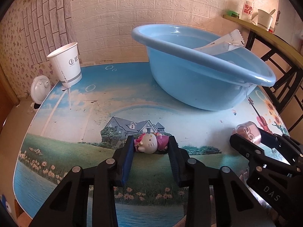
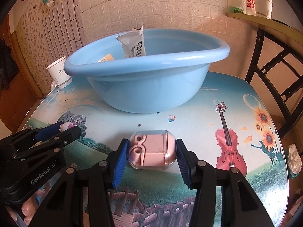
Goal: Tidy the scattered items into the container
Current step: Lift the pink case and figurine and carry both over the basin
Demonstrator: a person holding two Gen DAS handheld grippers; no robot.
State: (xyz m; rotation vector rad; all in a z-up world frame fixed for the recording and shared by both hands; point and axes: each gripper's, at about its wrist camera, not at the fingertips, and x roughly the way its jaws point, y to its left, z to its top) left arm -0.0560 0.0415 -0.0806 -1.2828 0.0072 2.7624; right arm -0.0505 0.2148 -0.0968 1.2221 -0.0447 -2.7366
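A small Hello Kitty figure (image 1: pixel 149 143) in a pink dress lies on the picture-printed table, and my left gripper (image 1: pixel 151 139) is shut on it, blue pads against both sides. In the right wrist view this gripper (image 2: pixel 68 128) and the figure (image 2: pixel 66 125) appear at the left. A pink earbud case in a clear shell (image 2: pixel 153 151) lies flat on the table with my right gripper (image 2: pixel 151 141) shut on it, a pad touching each side. The light-blue basin (image 1: pixel 189 79) (image 2: pixel 151 64) stands behind both, holding a grey-white sachet (image 2: pixel 133 43) that leans on its wall.
A white paper cup (image 1: pixel 66 64) stands at the table's far left corner. A dark chair back (image 2: pixel 274 66) and a shelf with a bottle and mug (image 2: pixel 261 3) lie to the right. Crumpled tissue (image 2: pixel 294 160) sits at the table's right edge. A brick-pattern wall is close behind.
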